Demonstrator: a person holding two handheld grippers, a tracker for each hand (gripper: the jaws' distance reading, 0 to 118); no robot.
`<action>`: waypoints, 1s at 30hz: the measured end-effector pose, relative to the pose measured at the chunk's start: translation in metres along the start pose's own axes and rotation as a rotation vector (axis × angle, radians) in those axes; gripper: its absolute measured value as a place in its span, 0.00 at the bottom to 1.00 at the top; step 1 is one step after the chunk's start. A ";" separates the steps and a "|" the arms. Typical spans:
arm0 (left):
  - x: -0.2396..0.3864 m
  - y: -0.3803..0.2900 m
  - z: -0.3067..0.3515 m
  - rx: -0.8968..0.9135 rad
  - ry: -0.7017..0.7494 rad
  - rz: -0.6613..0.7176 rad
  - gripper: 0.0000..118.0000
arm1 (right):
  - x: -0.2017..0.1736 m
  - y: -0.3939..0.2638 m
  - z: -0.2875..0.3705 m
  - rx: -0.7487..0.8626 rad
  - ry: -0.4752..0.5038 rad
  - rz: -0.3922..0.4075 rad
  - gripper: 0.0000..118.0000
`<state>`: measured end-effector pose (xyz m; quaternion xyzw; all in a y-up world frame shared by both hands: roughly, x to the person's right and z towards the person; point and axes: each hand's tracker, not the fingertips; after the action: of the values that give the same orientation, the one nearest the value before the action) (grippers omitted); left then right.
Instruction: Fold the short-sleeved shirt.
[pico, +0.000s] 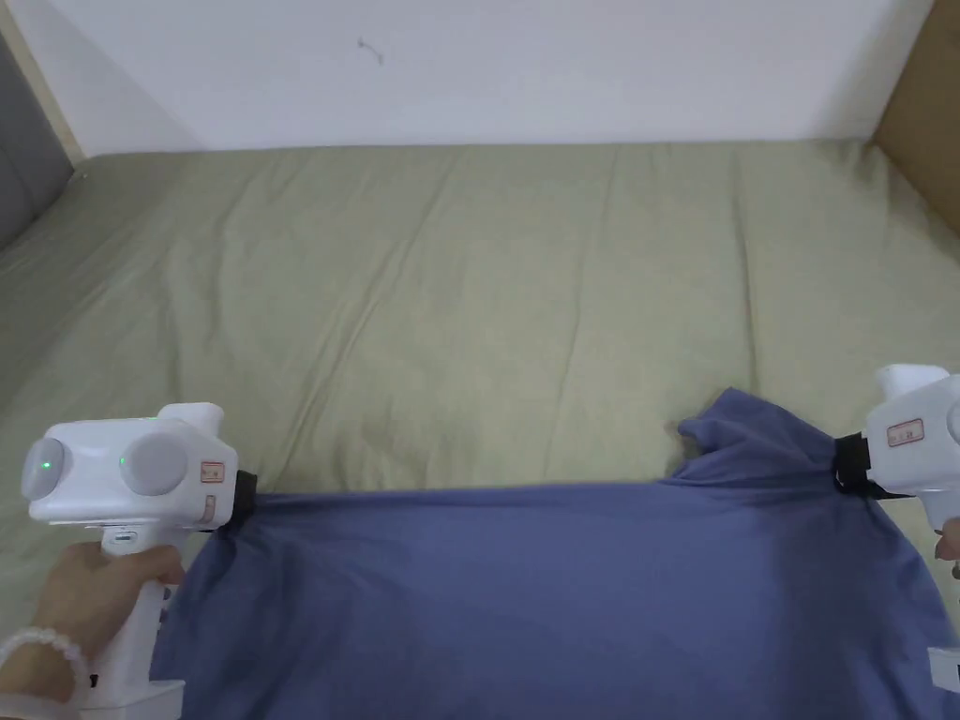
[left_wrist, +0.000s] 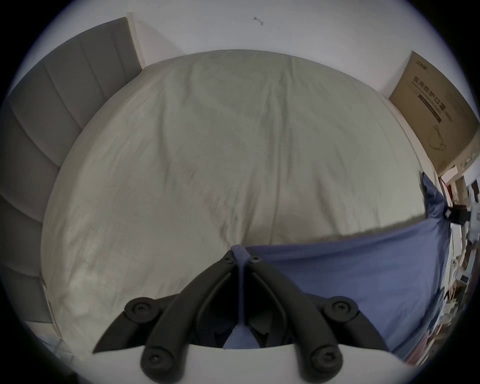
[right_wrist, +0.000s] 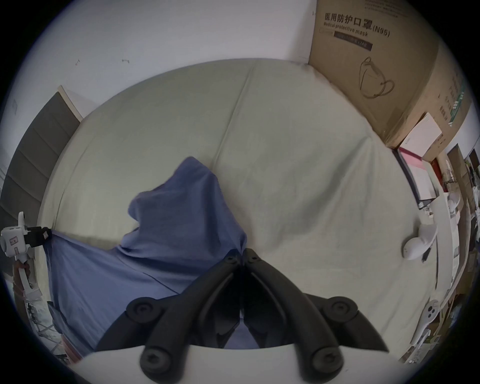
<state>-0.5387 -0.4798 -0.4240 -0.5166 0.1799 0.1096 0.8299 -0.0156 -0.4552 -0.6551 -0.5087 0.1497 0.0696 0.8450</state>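
A blue short-sleeved shirt (pico: 553, 600) hangs stretched between the two grippers over the near part of the bed, its top edge taut. My left gripper (pico: 246, 497) is shut on the shirt's left corner; in the left gripper view blue cloth (left_wrist: 350, 280) is pinched between the closed jaws of the left gripper (left_wrist: 240, 256). My right gripper (pico: 848, 464) is shut on the right corner, where a loose flap (pico: 741, 436) bunches up. In the right gripper view the shirt (right_wrist: 166, 233) runs from the closed jaws of the right gripper (right_wrist: 242, 254) to the left gripper (right_wrist: 42, 235).
The bed (pico: 487, 309) with a wrinkled pale green sheet spreads out beyond the shirt. A white wall stands behind it. A grey padded headboard (pico: 23, 159) is at the left, and a cardboard box (pico: 923, 131) leans at the right. Small items lie beside the bed (right_wrist: 420, 244).
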 end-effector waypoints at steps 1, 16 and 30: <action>0.002 -0.003 0.010 0.023 0.004 -0.019 0.01 | 0.000 0.000 0.008 0.009 0.000 0.004 0.00; -0.010 -0.160 0.169 0.138 -0.021 -0.058 0.01 | 0.021 -0.148 0.155 0.107 0.003 0.026 0.00; -0.029 -0.253 0.144 -0.007 0.037 -0.016 0.83 | 0.026 -0.290 0.146 -0.063 -0.053 -0.035 0.59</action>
<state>-0.4450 -0.4629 -0.1471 -0.5227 0.1907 0.0942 0.8255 0.1137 -0.4647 -0.3566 -0.5357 0.1159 0.0728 0.8333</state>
